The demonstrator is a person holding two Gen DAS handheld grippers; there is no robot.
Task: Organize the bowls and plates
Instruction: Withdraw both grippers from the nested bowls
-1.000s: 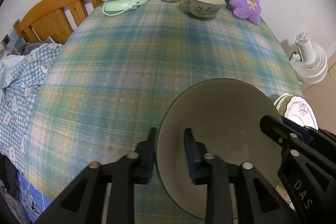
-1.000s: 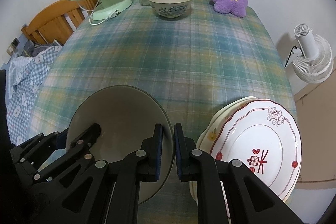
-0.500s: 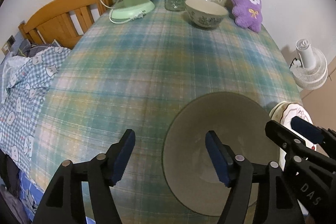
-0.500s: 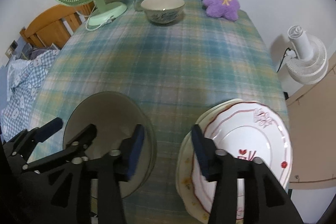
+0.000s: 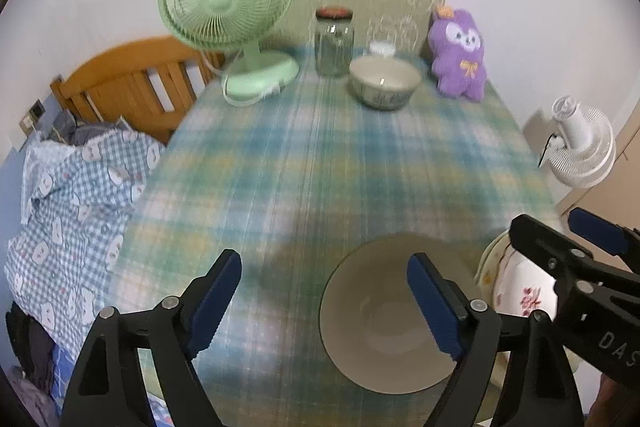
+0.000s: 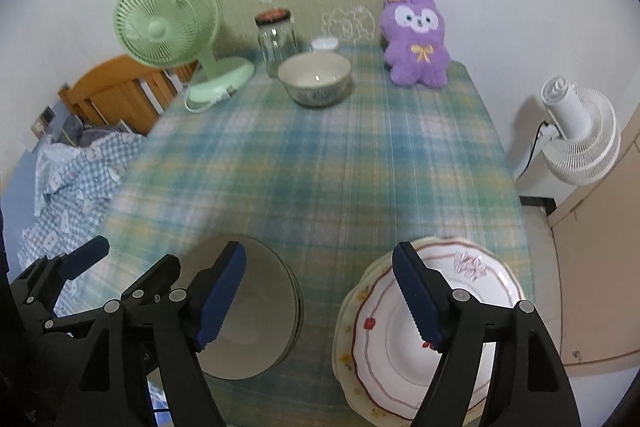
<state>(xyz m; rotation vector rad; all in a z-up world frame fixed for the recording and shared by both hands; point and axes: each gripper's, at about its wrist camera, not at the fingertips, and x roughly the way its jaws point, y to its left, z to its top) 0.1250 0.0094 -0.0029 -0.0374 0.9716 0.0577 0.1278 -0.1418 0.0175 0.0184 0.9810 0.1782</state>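
Both jaws have just been opening, and each now stands wide with nothing pressed between its pads. The left hand-held gripper hangs above the near edge of the bench, its right pad over the grey bowl, which sits free on the plaid cloth at about 5 o'clock in the left wrist view. The right hand-held gripper straddles the gap between that bowl, at 7 o'clock in its own view, and the stack of plates at 5 o'clock; the top plate is white with a red line and flower marks, lying on a cream scalloped one. At the far end, around 12 o'clock, stands a patterned bowl, with a glass jar just behind it to the left, a green fan at 11 o'clock and a purple plush toy at 1 o'clock.
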